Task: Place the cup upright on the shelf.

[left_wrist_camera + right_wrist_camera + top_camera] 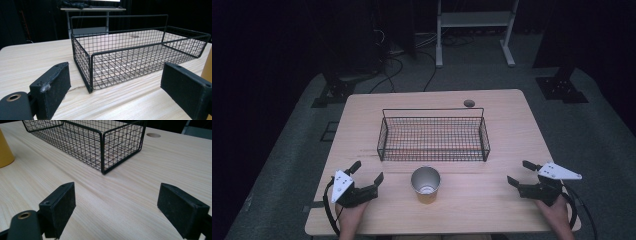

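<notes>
Item: cup (pixel 426 184), yellow outside, metallic inside, standing upright and open-mouthed on the tabletop (pixel 492 200), near its front edge and just in front of the wire basket (pixel 434 136), apart from it. It lies between the two grippers, nearer the left.

Left gripper (pixel 365 176): jaws spread wide, holding nothing, low over the tabletop beside the cup, not touching it. In the left gripper view a sliver of the cup's yellow wall shows at the right edge.

Right gripper (pixel 521 172): jaws wide, empty, well apart from the cup.

Wire basket: black, empty, long side toward the person.

Risks, as judged:
- Cup looks light and tall; a jaw nudging its wall on approach could tip or skid it.
- A pinch at the thin rim may dent it or let it slip.
- Carried low, its base could catch the basket's front rail.
</notes>
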{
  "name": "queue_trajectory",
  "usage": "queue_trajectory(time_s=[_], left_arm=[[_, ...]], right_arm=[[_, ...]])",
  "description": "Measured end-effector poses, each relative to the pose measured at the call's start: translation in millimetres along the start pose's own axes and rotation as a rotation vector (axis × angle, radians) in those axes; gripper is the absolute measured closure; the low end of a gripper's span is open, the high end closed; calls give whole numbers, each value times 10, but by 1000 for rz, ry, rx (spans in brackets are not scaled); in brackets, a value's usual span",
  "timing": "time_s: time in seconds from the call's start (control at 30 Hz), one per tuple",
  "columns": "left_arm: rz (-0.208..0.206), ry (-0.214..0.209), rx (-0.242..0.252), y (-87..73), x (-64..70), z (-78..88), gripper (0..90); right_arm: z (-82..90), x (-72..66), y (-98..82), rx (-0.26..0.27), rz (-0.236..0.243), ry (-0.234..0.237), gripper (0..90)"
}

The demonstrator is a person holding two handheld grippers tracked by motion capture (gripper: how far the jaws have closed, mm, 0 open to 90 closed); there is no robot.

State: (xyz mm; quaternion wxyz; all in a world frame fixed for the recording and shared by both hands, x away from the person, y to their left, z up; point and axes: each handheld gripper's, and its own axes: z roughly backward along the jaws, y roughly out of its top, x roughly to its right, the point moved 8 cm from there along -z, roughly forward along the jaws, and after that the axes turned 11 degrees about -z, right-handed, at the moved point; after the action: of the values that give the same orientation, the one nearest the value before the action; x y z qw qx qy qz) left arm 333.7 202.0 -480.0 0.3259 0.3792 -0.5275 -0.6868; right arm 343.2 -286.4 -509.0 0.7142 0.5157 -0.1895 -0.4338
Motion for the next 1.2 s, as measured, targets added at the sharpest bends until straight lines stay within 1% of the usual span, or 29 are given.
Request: queue_trajectory(time_s=[0.23, 0.37, 0.4, 0.47, 0.57, 0.8, 0.93, 1.2], left_arm=[[-7, -15, 9, 14, 31, 5, 81], [-11, -39, 16, 23, 65, 29, 81], [-11, -39, 16, 23, 65, 29, 81], [-10, -54, 28, 39, 95, 30, 81], [-11, -63, 30, 41, 111, 21, 79], [-10, -76, 40, 55, 137, 9, 71], [-5, -78, 53, 76, 158, 14, 43], [-23, -122, 65, 102, 246, -2, 23]], right_arm=[[-2, -2, -2, -1, 2, -2, 139], [-8, -8, -6, -7, 8, -5, 140], [-9, -7, -7, -8, 8, -7, 140], [-9, -6, -7, -7, 5, -9, 139], [-9, -5, -6, -7, 5, -7, 140], [-7, -2, -5, -6, 1, -5, 139], [-8, -4, -5, -6, 4, -6, 140], [-6, -2, -5, -6, 0, -6, 139]])
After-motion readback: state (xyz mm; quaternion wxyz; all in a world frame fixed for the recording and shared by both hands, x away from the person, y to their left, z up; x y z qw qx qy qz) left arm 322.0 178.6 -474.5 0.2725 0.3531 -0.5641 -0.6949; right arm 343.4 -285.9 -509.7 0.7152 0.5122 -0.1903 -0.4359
